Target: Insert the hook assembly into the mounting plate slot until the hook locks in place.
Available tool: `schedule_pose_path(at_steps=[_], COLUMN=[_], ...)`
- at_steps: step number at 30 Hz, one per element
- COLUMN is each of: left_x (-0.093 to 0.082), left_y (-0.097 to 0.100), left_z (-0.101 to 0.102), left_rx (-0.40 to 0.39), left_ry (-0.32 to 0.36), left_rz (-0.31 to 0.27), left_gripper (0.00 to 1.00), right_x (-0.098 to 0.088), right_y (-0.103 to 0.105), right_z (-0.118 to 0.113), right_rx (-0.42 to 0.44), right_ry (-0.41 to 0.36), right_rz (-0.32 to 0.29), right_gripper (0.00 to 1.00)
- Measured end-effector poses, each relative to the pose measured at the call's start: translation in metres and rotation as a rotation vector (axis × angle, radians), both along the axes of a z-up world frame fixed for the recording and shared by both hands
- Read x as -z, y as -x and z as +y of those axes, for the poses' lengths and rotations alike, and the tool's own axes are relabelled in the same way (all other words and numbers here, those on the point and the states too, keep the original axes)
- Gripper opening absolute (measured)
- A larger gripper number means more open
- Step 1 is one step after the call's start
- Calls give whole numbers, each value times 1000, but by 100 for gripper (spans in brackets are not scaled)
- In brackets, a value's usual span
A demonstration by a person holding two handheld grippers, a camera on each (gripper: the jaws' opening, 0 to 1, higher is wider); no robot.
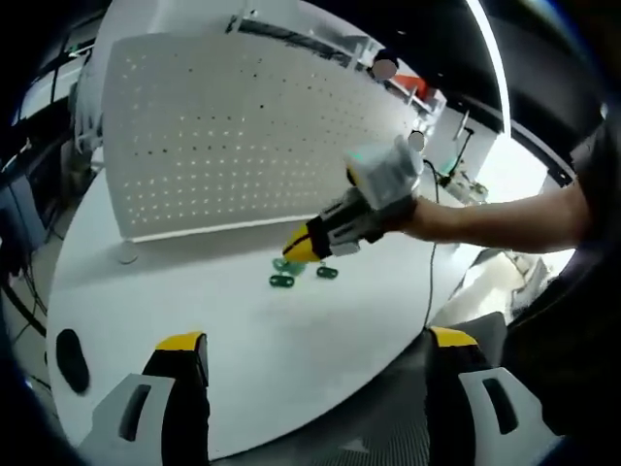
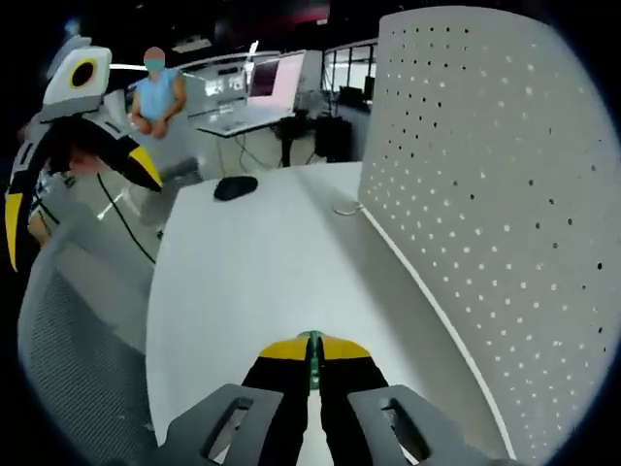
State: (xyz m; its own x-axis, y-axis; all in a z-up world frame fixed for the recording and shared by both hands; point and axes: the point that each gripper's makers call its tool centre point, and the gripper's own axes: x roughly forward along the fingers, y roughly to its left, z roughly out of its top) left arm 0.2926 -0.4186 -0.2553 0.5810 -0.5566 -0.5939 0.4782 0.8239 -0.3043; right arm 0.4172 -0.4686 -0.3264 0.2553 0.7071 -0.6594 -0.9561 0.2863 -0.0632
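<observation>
A tall white pegboard plate (image 1: 243,136) stands upright across the round white table (image 1: 194,301); in the right gripper view the pegboard plate (image 2: 505,194) rises on the right. Three small green hook pieces (image 1: 281,281) lie on the table in front of it. My right gripper (image 1: 299,249), held by a hand, has its yellow tips down at those pieces. From its own camera the right gripper (image 2: 312,351) is shut on a thin green hook piece (image 2: 312,369). My left gripper (image 1: 315,354) hangs wide open over the near table edge, and is also at upper left as the left gripper (image 2: 78,199).
A black mouse (image 1: 68,354) lies near the table's left rim, the same mouse (image 2: 236,186) showing at the far end. A small white disc (image 2: 344,207) sits by the pegboard's foot. A person (image 2: 155,92) stands by desks behind. Grey mesh chair back (image 1: 388,417) below the table edge.
</observation>
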Motion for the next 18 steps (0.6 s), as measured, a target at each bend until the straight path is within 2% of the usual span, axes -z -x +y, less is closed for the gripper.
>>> schedule_pose_path(at_steps=[2,8,10,13,18], left_x=[-1,2,1,-3,-6], left_y=[-1,-4,-4,-5,-7], left_z=[0,2,0,-2,-6], left_rx=[7,-6,0,16,25], left_ry=[-7,-23,-23,-42,-41], left_rz=[-6,-6,-6,-32,-46], left_gripper=[94,93,92,88,87], right_x=[-10,-36,-48,-65,-86], right_y=[3,17,22,27,40], right_z=[-1,-7,-8,-12,-15], right_rx=[18,76,76,116,170], right_ry=[-22,-96,-117,-156,-223], right_rz=[-26,-44,-89,-118,-98], right_gripper=[0,0,0,0,0])
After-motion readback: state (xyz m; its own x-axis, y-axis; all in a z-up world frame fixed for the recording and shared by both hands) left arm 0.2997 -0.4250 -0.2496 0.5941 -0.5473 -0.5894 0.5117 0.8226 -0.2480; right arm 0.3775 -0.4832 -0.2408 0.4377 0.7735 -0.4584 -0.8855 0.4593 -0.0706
